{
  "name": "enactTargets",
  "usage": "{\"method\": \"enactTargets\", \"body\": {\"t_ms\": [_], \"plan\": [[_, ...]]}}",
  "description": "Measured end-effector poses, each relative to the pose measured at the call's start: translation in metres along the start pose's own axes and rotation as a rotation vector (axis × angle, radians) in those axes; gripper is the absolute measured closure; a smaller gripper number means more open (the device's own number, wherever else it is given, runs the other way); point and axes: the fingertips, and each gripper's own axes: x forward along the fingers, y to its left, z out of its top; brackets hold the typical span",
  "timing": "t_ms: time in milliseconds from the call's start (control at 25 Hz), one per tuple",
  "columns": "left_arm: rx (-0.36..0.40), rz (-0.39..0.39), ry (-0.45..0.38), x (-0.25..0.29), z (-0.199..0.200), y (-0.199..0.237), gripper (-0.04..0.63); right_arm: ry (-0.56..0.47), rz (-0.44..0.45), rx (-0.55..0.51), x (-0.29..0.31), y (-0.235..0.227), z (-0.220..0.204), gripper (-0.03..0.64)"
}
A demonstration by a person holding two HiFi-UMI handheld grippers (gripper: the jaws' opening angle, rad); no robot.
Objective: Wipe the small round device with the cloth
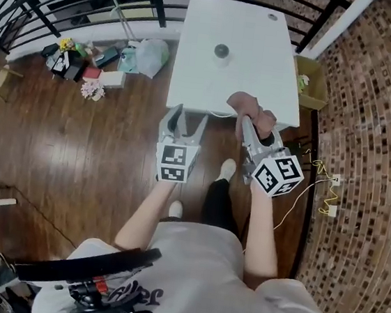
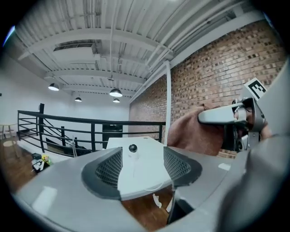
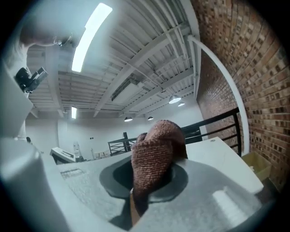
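**Wiping not yet begun**

Your left gripper (image 1: 188, 120) hangs empty, jaws a little apart, short of the table (image 1: 259, 89). The one device (image 1: 221, 51) sits untouched mid-table, well ahead. Your right gripper (image 1: 251, 130) pinches the one cloth (image 1: 246, 107) at the near edge; I judge all wiping remains

Left tongs (image 1: 189, 122) sit at the near edge of the table (image 1: 190, 81), pointing toward it about level. Jaws apart, nothing between them. Right tongs (image 1: 257, 124) are just beside them at the same edge, jaws clamped on a bunched cloth (image 1: 246, 106) that sticks out over the table. Left forearm (image 1: 148, 213) and right forearm (image 1: 263, 230) are bare, both stretched forward toward the table, roughly parallel, elbows slightly bent.
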Motion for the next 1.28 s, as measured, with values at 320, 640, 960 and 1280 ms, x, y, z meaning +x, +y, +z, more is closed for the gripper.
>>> {"method": "enactTargets", "body": {"t_ms": [320, 640, 960, 1280], "plan": [[0.022, -0.078, -0.062, -0.086, 0.03, -0.031, 0.295, -0.032, -0.128, -0.053, -0.074, 0.072, 0.006, 0.593], [0.033, -0.058, -0.134, -0.109, 0.075, -0.057, 0.288, -0.111, -0.156, -0.084, -0.104, 0.067, 0.056, 0.593], [0.046, -0.026, -0.156, -0.117, 0.082, -0.064, 0.288, -0.102, -0.141, -0.081, -0.114, 0.067, 0.058, 0.592], [0.046, -0.024, -0.161, -0.111, 0.082, -0.082, 0.288, -0.117, -0.129, -0.083, -0.121, 0.055, 0.064, 0.593]]}}
